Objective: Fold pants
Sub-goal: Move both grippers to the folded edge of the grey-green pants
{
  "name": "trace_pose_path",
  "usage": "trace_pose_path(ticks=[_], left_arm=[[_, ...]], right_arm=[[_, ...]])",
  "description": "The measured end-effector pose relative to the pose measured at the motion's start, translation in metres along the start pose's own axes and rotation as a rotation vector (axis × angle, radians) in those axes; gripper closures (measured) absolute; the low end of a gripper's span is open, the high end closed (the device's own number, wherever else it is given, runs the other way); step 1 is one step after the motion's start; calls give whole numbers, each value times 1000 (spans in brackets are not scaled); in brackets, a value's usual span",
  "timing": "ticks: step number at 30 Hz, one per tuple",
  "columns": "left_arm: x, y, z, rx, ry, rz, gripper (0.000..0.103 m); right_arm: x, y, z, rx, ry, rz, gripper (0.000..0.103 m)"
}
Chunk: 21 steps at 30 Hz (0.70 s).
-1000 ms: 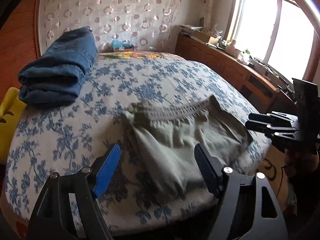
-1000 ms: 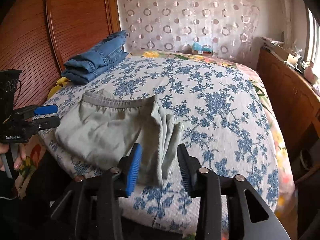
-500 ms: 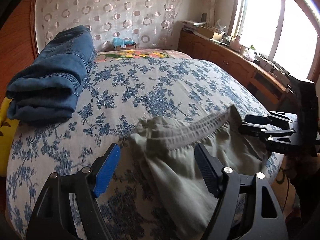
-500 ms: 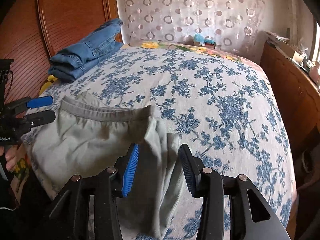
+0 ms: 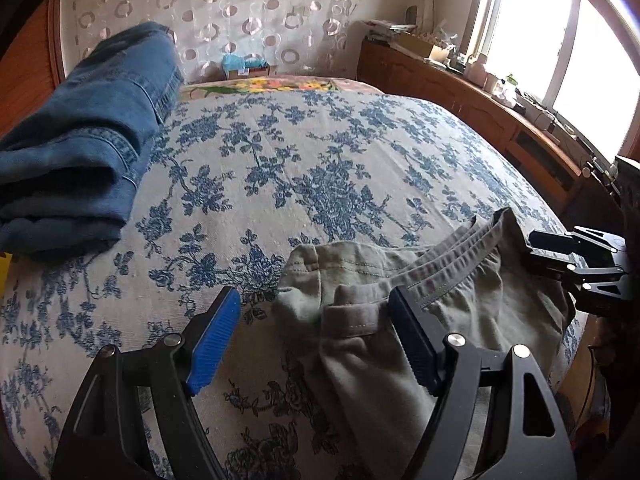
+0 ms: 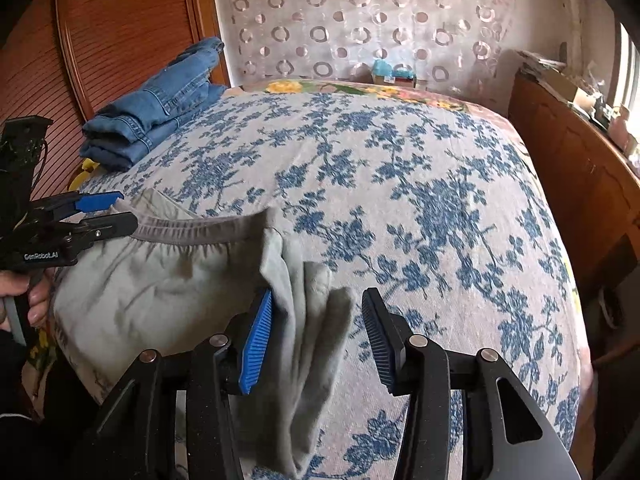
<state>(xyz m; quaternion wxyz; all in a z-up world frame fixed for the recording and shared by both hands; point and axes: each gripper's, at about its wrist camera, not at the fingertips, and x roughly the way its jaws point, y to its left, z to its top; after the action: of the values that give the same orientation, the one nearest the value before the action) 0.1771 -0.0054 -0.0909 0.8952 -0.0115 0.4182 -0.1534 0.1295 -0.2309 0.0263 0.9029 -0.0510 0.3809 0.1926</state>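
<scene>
The grey-green cotton pants with the gathered elastic waistband (image 6: 160,280) lie bunched at the near edge of the bed, their waistband running across toward 9 o'clock in the right wrist view and their folded leg layers hanging off the edge at 6 o'clock. The right gripper (image 6: 316,340) straddles those layers: its jaws are opening, the blue pad touches the cloth on one side, the other pad stands clear, so nothing is clamped. The left gripper (image 5: 316,340) is spread wide over the waistband corner, one pad above the fabric and one over bare bedspread, holding nothing.

The main risk is that the loose layers between the right jaws slide further off the edge, since no pad pins them; the stack would then splay and the fold would be lost. A second risk is a partial grab: closing on only the top layers would pull them away from the rest. The left gripper could pinch the white bedspread with blue flower print (image 5: 320,160) along with the waistband, though blur there makes the exact overlap hard to judge.

The folded blue denim jeans (image 5: 80,140) at 10 o'clock sit well apart and are not threatened.
</scene>
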Motion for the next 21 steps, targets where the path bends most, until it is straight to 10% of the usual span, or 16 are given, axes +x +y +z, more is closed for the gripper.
trace_pose_path(ticks=[21], left_arm=[[0, 1, -2, 4, -11, -22, 25]], right_arm=[[16, 13, 1, -54, -24, 36, 54]])
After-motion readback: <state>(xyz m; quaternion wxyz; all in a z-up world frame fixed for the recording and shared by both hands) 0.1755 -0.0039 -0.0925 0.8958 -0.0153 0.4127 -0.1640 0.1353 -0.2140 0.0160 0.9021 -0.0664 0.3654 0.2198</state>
